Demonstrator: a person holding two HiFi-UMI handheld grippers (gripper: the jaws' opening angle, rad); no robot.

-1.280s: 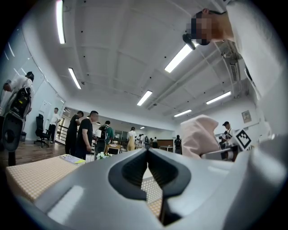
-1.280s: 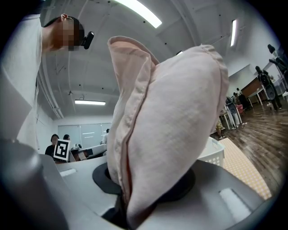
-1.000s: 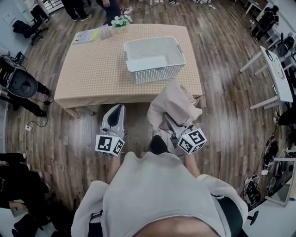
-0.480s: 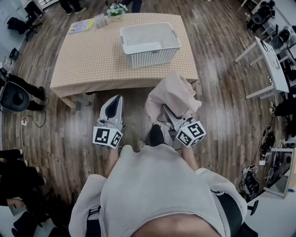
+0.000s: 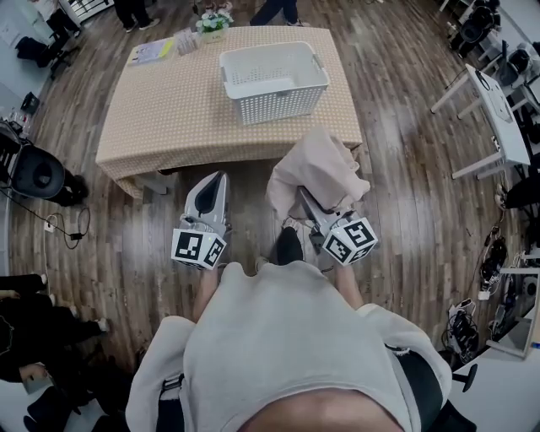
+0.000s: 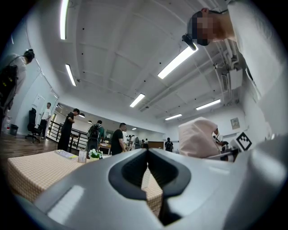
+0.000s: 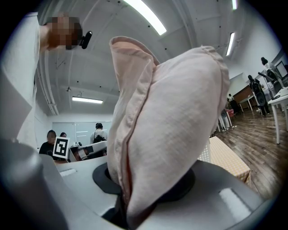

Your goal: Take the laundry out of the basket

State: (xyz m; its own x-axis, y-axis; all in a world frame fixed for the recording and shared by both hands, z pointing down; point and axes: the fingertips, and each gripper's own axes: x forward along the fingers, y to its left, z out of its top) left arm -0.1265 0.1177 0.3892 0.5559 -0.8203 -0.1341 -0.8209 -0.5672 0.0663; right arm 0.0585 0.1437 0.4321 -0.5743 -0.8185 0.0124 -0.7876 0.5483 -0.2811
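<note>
Beige checked table [image 5: 181, 114] holding white basket [image 5: 278, 105], wood floor [image 5: 413, 198]

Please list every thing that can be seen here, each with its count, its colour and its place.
table: one, beige checked cover, middle of the room
basket: one, white, on the table, looks empty
cloth: one, pale pink, held up before the table's near edge
flowers: one small pot, white and green, table's far edge
papers: a few, yellow and white, table's far left corner
chair: one, black, floor at left
desk: one, white, at right
left gripper: grey, shut, holds nothing
right gripper: grey, shut on the cloth
</note>
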